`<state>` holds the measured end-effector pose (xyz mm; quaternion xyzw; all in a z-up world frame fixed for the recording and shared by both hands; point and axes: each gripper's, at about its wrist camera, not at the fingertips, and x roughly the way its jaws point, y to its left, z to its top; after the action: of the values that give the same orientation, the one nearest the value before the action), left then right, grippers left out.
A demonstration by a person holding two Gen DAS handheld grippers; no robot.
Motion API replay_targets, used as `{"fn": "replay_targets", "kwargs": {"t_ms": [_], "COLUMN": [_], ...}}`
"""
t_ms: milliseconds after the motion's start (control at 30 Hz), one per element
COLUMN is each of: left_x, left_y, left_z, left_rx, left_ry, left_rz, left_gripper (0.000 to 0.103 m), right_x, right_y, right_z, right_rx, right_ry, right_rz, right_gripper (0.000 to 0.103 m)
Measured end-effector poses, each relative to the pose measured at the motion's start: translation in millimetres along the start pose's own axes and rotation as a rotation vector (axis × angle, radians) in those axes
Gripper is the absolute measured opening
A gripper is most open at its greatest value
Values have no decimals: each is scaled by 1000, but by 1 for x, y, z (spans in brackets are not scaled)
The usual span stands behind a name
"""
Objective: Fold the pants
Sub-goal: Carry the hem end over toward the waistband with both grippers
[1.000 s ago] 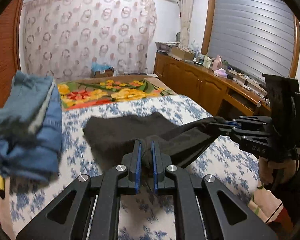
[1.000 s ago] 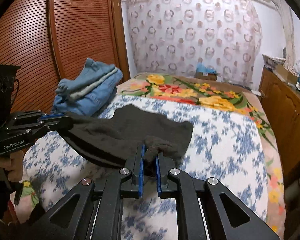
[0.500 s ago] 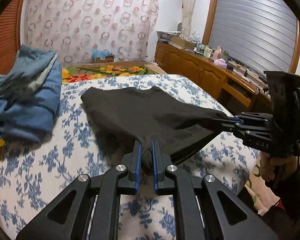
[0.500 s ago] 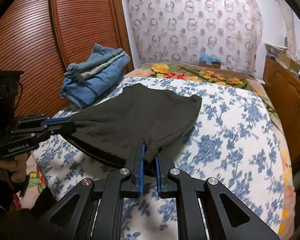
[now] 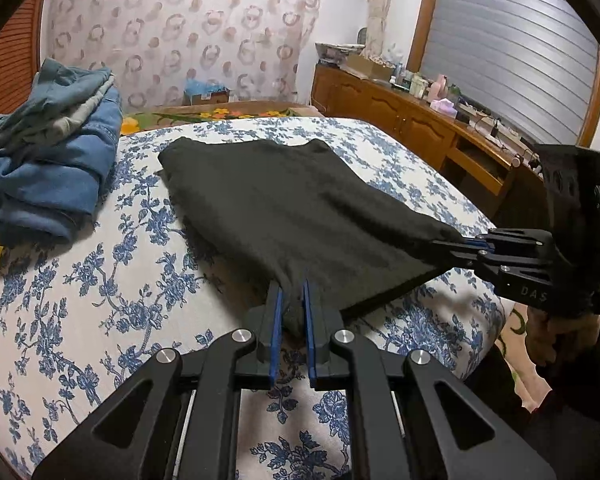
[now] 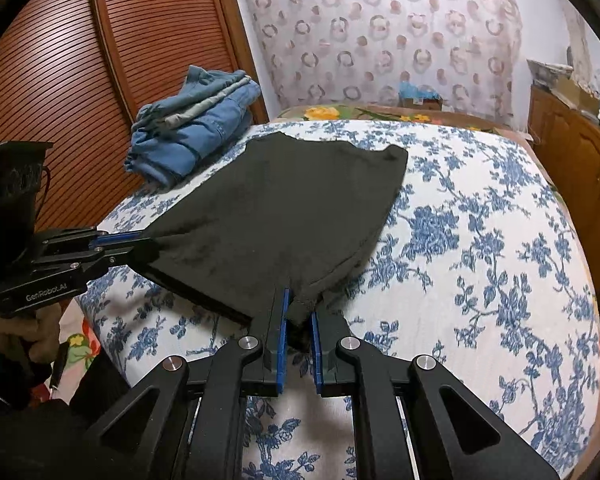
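Black pants (image 5: 284,204) lie folded on the blue-flowered bedspread, also in the right wrist view (image 6: 292,208). My left gripper (image 5: 291,300) is shut on the near left corner of the pants. My right gripper (image 6: 298,308) is shut on the near right corner. Each gripper shows in the other's view: the right gripper (image 5: 466,242) and the left gripper (image 6: 140,240). The near edge is stretched taut between them, just above the bed. The far edge rests on the bed.
A pile of blue jeans (image 5: 48,160) lies on the bed's left side, also in the right wrist view (image 6: 192,128). A wooden louvred wardrobe (image 6: 80,80) stands left, a wooden dresser (image 5: 412,120) with clutter right. The bedspread (image 6: 480,240) extends right.
Both grippers have pulled the pants toward the bed's near edge and lowered them. The cloth has spread flatter and tauter over the bed.
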<state>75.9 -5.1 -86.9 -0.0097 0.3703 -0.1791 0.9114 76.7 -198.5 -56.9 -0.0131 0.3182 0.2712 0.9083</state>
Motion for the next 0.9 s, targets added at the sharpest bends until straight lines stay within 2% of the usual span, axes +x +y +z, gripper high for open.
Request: {"fn": "replay_targets", "kwargs": {"t_ms": [433,900], "left_x": [-4,-32], "left_y": [-4,-17], "left_z": [-4,-8], "left_rx": [7,27], "left_ry": [-1,-25], "left_rz": [6,-26], "left_gripper": [11,11], "right_x": [-1,-31], "right_y": [1,7], "right_z": [-5,-12], "right_rx": [17,15], "right_ry": [-3,-19], "right_rz": [11,26], "right_gripper": [10,10]}}
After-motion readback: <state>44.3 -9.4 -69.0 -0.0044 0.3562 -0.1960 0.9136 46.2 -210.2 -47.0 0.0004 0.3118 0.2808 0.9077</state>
